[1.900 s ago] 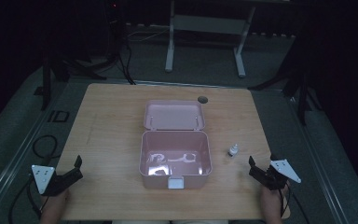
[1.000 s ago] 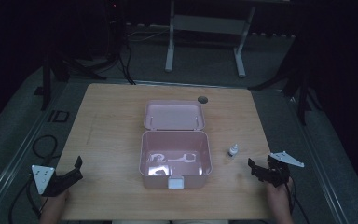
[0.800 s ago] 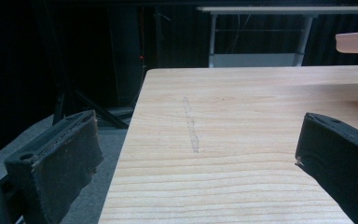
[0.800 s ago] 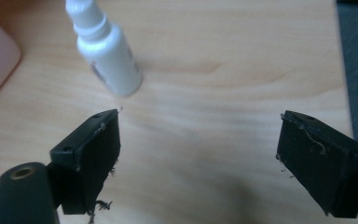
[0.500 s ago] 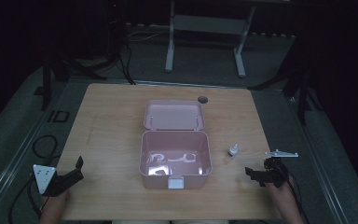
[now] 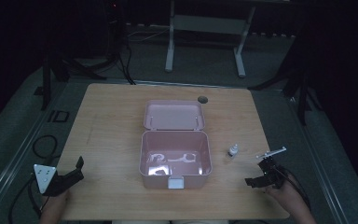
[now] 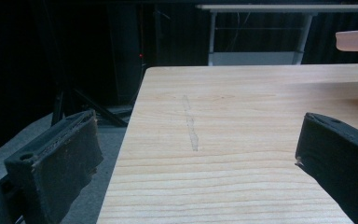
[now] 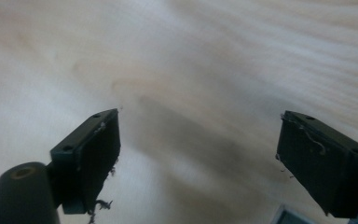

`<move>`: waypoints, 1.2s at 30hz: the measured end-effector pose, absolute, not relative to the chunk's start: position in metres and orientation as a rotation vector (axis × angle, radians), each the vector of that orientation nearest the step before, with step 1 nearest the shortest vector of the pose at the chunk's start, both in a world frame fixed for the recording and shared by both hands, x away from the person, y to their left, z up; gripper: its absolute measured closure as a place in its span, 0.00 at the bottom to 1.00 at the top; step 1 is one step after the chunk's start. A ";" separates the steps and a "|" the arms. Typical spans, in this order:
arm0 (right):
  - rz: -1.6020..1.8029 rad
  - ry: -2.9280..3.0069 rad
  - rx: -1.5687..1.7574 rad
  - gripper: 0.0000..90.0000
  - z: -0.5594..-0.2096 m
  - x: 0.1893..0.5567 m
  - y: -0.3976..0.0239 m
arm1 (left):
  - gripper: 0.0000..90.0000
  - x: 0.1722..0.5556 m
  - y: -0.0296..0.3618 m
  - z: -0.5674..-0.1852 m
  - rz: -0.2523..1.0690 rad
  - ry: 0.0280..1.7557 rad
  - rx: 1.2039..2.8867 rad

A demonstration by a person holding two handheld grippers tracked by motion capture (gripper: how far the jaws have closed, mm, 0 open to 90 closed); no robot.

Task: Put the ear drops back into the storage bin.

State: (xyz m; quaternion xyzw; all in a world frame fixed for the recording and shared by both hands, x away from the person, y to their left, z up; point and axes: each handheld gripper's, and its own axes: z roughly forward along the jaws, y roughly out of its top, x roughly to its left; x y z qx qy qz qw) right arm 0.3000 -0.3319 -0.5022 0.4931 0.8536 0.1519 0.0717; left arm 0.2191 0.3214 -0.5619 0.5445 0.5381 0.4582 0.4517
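Two grippers, left [image 6: 72, 175] and right [image 6: 256, 179], fingers wide and empty; small bottle [image 6: 233, 150] beside open box [image 6: 175, 156] remains unpicked

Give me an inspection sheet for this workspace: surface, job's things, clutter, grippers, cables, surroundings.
Surface: wooden table, with a faint streak on its left part and a round hole near the far edge.
Job's things: pink box at the centre, open, lid lying back; something pale lies inside, unclear what. Small bottle upright to its right, apart from it.
Clutter: nothing seen.
Grippers: left hand-held gripper at the near left corner, jaws open, empty. Right hand-held gripper near the right edge, tilted down at the wood, jaws open, empty.
Cables: one loops on the floor to the left.
Surroundings: dark room; a white stand beyond the table.
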 end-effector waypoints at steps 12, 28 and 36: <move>0.117 2.759 1.480 0.17 -0.494 0.304 -0.324 | 0.00 0.220 0.319 -0.563 1.136 1.325 1.369; -0.002 2.881 1.385 0.14 -0.497 0.316 -0.311 | 0.00 0.220 0.319 -0.563 1.133 1.323 1.371; 0.023 2.839 1.396 0.15 -0.490 0.335 -0.302 | 0.00 0.220 0.319 -0.563 1.131 1.322 1.371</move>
